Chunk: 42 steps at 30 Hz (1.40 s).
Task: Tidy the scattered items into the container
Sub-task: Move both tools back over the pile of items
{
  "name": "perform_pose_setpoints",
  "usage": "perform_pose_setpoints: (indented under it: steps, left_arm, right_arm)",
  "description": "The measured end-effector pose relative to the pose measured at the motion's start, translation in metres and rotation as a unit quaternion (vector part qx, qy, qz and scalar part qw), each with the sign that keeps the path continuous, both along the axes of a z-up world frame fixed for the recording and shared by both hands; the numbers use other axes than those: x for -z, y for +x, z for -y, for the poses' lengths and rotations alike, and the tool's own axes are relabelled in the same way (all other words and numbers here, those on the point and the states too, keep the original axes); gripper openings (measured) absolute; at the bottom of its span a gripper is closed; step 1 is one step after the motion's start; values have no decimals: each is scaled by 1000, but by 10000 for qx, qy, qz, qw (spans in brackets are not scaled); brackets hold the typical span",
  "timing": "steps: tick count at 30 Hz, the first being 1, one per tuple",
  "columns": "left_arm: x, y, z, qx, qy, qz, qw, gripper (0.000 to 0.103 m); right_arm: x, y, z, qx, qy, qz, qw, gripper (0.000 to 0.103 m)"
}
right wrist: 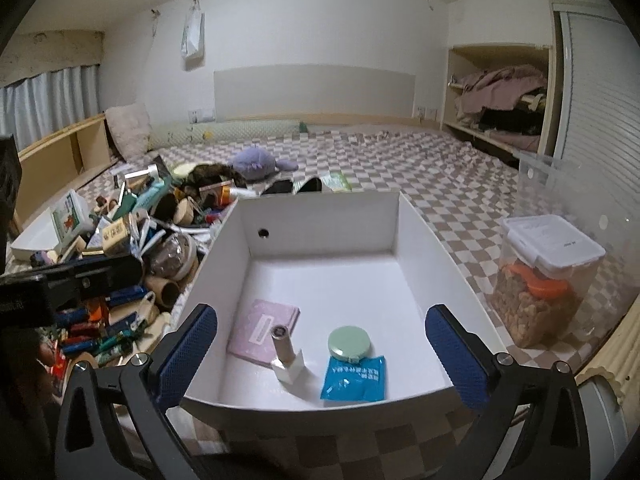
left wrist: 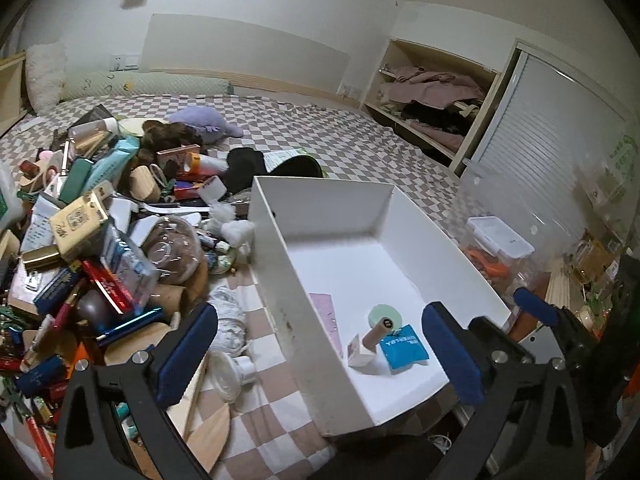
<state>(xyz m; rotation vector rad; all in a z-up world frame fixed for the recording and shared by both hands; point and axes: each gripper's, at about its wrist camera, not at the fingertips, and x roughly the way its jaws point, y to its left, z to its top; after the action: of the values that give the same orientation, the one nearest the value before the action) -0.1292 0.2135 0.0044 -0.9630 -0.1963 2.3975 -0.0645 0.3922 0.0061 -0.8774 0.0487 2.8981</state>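
A white open box (left wrist: 276, 248) (right wrist: 420, 240) stands on the checkered bed. Inside lie a pink booklet (right wrist: 264, 328), a beige tube with a white cap (right wrist: 286, 354), a round green compact (right wrist: 349, 343) and a blue packet (right wrist: 354, 378). A heap of scattered items (left wrist: 92, 240) (right wrist: 132, 236) lies left of the box. My left gripper (left wrist: 320, 344) is open and empty, astride the box's near left wall. My right gripper (right wrist: 322, 352) is open and empty over the box's near end. The right gripper also shows at the left wrist view's right edge (left wrist: 540, 308).
A clear lidded jar of brown pellets (right wrist: 540, 280) (left wrist: 500, 248) stands right of the box. A purple plush toy (right wrist: 260, 166) and a black item (left wrist: 248, 164) lie beyond the heap. An open closet with clothes (right wrist: 500, 96) is at the far right.
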Motion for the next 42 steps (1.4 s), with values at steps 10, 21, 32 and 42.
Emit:
perform_pose_setpoints:
  steps: [10, 21, 32, 42]
  left_arm:
    - [-11, 5, 34, -560, -526, -813, 9937, 103]
    - [-14, -4, 83, -896, -866, -1115, 9859, 103]
    - [-11, -25, 149, -1375, -897, -960, 9817, 103]
    - [9, -55, 205, -1719, -835, -632, 9795, 103]
  right_arm:
    - [-15, 5, 10, 36, -617, -817, 9947, 103]
    - [-28, -19, 62, -463, -72, -874, 9951, 103]
    - [-17, -60, 128, -1081, 142, -621, 9921, 103]
    - [3, -102, 169, -1582, 131, -110, 9873, 103]
